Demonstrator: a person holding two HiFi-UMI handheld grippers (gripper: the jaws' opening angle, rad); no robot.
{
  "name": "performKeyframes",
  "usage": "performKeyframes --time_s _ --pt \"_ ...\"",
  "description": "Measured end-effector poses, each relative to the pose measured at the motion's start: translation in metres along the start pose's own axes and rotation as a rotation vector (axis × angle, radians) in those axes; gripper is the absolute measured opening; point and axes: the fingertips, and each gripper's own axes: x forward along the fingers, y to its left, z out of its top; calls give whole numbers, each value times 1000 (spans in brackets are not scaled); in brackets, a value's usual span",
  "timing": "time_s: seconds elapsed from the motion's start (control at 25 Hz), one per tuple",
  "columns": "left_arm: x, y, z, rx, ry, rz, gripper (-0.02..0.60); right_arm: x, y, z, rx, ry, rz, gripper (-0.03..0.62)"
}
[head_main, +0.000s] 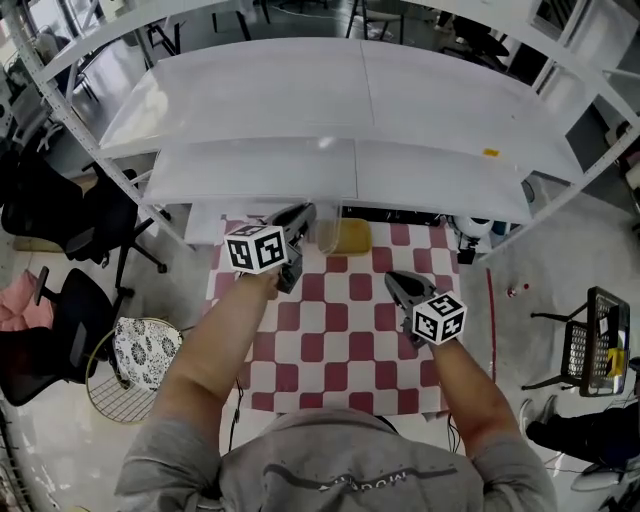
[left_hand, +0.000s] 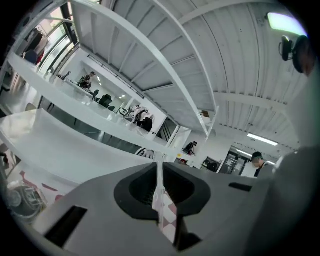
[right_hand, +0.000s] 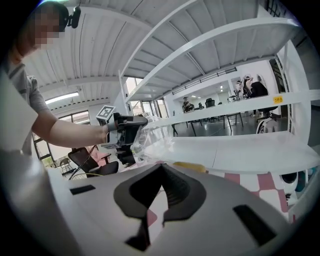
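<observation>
— Where's the clear plastic bag (right_hand: 142, 136)?
— At the far edge of the checked cloth (head_main: 340, 345), just under the white shelf (head_main: 340, 110). The left gripper (head_main: 300, 216) has its tongs pressed together on a thin edge of the film. A yellow thing (head_main: 350, 238) lies at the bag's foot, inside or behind, I can't tell
— And the right gripper (head_main: 396, 281)?
— Tongs pressed together on nothing, apart from the bag, over the middle of the cloth
— How would you handle that film?
— I'd judge a firm, level pinch best: film that thin could slip or tear if tugged sideways. The right tongs would need to spread before taking the other side
— The arms?
— The left forearm stretches well forward toward the shelf, and the right is drawn back, with its gripper aimed at the bag
</observation>
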Motion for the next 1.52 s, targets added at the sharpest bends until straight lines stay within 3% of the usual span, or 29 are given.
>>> performKeyframes --time_s 0.52,0.96,1.24,1.52 --pt "-53 -40 26 227 10 -73 40 -2 18 52 -20 -41 -61 25" --pt "-90 -61 -8 405 50 -188 40 -4 40 63 -35 -50 -159 25" --pt "-111 -69 -46 455 97 -251 40 -16 59 57 -25 -70 -206 25" --pt "-119 -76 -83 416 130 -217 40 -35 72 40 -74 -51 -168 25"
